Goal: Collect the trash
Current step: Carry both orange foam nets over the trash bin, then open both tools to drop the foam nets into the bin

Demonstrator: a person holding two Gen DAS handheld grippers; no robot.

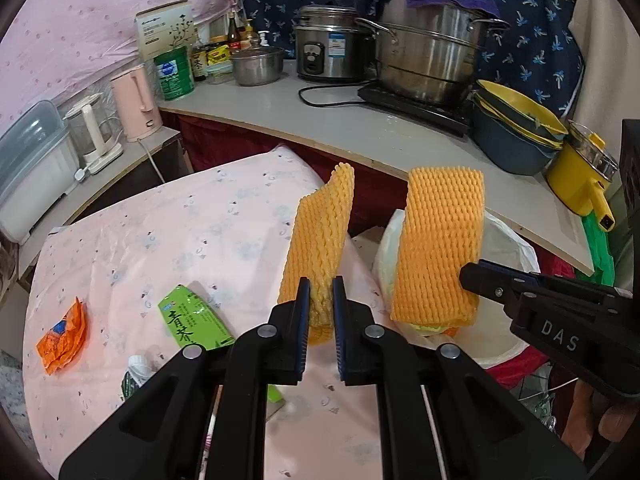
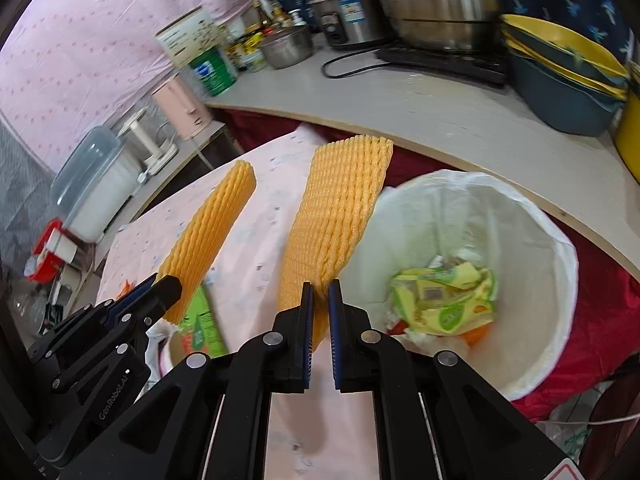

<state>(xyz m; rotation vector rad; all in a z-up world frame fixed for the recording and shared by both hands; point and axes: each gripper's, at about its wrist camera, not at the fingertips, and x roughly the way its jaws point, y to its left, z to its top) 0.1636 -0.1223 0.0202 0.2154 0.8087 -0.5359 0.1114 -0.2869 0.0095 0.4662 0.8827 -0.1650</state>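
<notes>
Two orange foam mesh fruit sleeves are held up, one per gripper. The left gripper (image 1: 321, 304) pinches one sleeve (image 1: 318, 240); the right gripper (image 2: 320, 308) pinches the other sleeve (image 2: 336, 216) beside the white-lined round trash bin (image 2: 560, 248). Both point steeply downward over the pink table.

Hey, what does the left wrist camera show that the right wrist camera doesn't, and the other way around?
Only the left wrist view shows the orange wrapper lying on the pink tablecloth and the yellow pot at the counter's end.

Only the right wrist view looks into the white-lined trash bin, where a crumpled yellow-green wrapper lies.

Both show the left gripper and the right gripper, each shut on an orange foam net, plus the green tea carton and the steel pots on the counter.
</notes>
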